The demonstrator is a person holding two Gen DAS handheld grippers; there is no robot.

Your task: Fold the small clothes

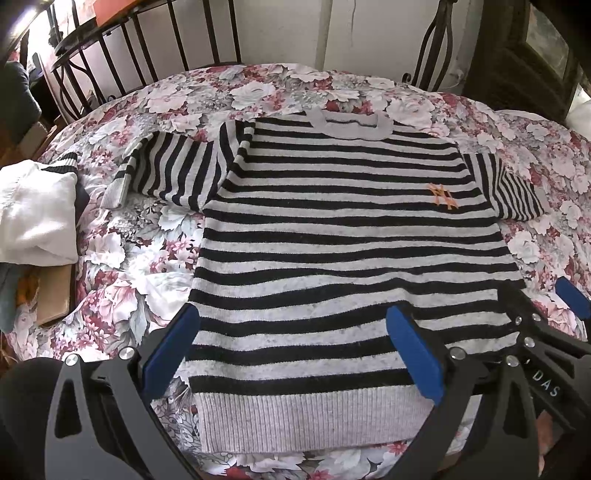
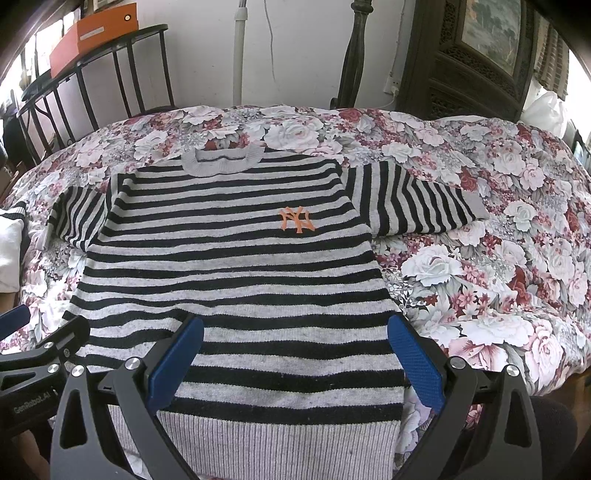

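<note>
Striped sweater (image 1: 343, 236) laid flat, front up, on the bed's floral cover (image 1: 159, 236), hem toward the cameras, grey collar (image 2: 223, 160) at the far side; orange logo (image 2: 297, 219) seen on the chest. Both sleeves spread sideways, the left one partly rumpled. Left tool (image 1: 291, 350) held spread above the hem; right tool (image 2: 295, 354) likewise spread, nothing pinched. Hem corners partly hidden behind the blue pads (image 1: 413, 354). White folded cloth (image 1: 35, 214) cut off at the bed's left edge. Iron railing (image 1: 110, 59) behind, orange box (image 2: 92, 33) on it, dark carved cabinet (image 2: 472, 55) at right
</note>
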